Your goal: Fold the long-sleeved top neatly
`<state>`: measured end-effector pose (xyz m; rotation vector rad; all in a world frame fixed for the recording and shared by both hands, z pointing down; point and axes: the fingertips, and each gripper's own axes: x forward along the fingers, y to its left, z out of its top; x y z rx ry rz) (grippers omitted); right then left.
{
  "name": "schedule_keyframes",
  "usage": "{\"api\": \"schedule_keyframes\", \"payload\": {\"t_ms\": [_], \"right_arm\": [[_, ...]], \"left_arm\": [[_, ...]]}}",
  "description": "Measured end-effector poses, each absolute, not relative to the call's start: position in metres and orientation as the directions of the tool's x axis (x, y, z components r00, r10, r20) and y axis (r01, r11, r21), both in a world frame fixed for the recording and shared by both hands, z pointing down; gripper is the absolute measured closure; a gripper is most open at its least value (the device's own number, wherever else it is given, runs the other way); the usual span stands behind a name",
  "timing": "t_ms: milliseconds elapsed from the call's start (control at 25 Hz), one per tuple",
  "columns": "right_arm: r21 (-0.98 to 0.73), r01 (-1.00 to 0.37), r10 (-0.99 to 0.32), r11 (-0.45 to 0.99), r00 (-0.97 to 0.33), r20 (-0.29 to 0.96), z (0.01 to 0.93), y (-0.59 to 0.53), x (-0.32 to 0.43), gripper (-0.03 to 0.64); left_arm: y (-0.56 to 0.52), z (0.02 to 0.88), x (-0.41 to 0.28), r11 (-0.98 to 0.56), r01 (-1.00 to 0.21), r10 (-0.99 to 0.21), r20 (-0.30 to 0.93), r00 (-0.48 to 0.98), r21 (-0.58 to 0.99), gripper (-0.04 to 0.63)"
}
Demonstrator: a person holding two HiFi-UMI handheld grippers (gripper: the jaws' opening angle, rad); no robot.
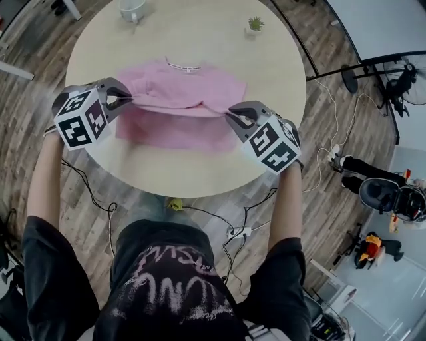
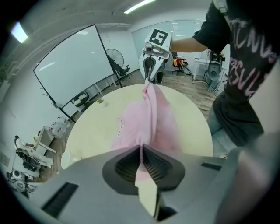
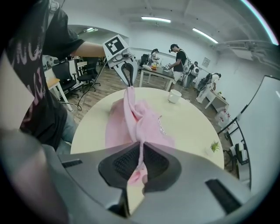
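Two grippers, both pinched shut on cloth. The left gripper (image 1: 124, 101) clamps one end of a raised edge of the pink top (image 1: 183, 90), and the right gripper (image 1: 233, 115) clamps the other end. In each gripper view a thin ridge of pink fabric runs between the ribbed pads, with no gap beside it.

- Top: lies across the middle of the round table (image 1: 219, 40), with its collar toward the far edge and a lower layer reaching toward the near edge. The held edge is stretched between the grippers, lifted off the layer beneath. Sleeves can't be told apart.
- Step, as I read it: a crosswise fold, taking the held edge over toward the collar.
- To do it well: keep both hands level and equally far apart, so the edge stays taut and square. Lay it down parallel to the collar line. Don't drag the bottom layer; it looks free to slide on the smooth top. Let go only once the cloth lies flat.

Surface: pale, matte and bare. A white mug (image 1: 133, 9) sits at the far edge and a small potted plant (image 1: 255, 25) at the far right edge, both well clear of the cloth.

Room: wood-plank floor with cables under the near edge, a whiteboard (image 2: 72, 65), a standing fan (image 1: 407, 80), and people at desks in the background.
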<state>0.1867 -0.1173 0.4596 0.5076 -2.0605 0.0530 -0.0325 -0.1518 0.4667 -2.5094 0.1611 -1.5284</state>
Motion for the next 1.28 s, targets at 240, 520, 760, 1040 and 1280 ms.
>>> {"api": "schedule_keyframes", "payload": {"t_ms": [240,520,760,1040,1280], "right_arm": [[0.112,-0.428,-0.305,0.897,-0.415,0.857,0.5,-0.18,0.186,0.588],[0.08,-0.486,-0.294,0.87,-0.382,0.876,0.54,-0.219,0.195,0.582],[0.135,-0.569,-0.396,0.811,-0.365,0.842,0.56,-0.247,0.204,0.56],[0.203,-0.704,-0.554,0.681,-0.314,0.771,0.543,-0.273,0.23,0.515],[0.215,-0.817,-0.667,0.535,-0.252,0.702,0.523,-0.259,0.259,0.61]], "left_arm": [[-0.212,0.515,-0.031,-0.993,-0.011,-0.11,0.88,0.462,-0.118,0.561],[-0.252,0.558,-0.026,-0.997,-0.064,-0.068,0.874,0.482,-0.043,0.558],[-0.287,0.577,-0.029,-0.982,-0.163,-0.163,0.851,0.499,-0.093,0.558],[-0.316,0.568,-0.045,-0.952,-0.252,-0.282,0.818,0.502,-0.174,0.558],[-0.312,0.551,-0.042,-0.941,-0.276,-0.319,0.787,0.528,-0.196,0.57]]}}
